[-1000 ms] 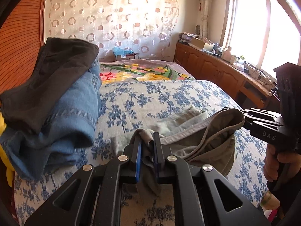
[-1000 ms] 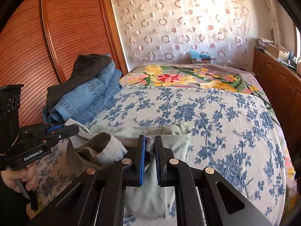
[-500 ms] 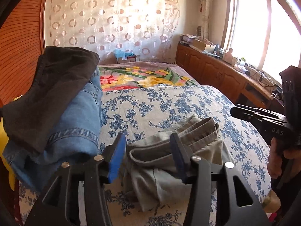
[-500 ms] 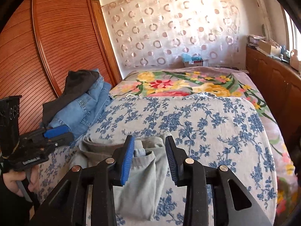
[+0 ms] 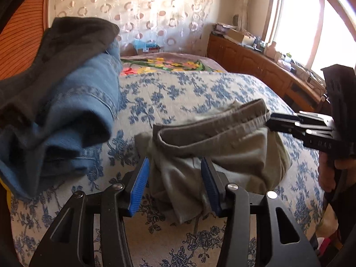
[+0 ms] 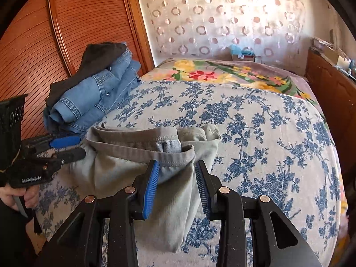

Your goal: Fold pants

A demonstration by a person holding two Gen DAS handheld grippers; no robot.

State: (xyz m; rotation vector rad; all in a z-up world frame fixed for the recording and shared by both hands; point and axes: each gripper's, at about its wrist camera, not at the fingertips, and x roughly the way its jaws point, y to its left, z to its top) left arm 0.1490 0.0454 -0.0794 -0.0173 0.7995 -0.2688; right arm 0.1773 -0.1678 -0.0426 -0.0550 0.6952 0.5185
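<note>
My left tool (image 5: 174, 187) and my right tool (image 6: 176, 185) both stand part open, gripping nothing, their jaws having just parted. The grey-green pants (image 6: 142, 158) lie folded on the bed (image 6: 255, 120) with cloth between each pair of blue pads. A pile of jeans (image 6: 95, 95) sits further left
</note>
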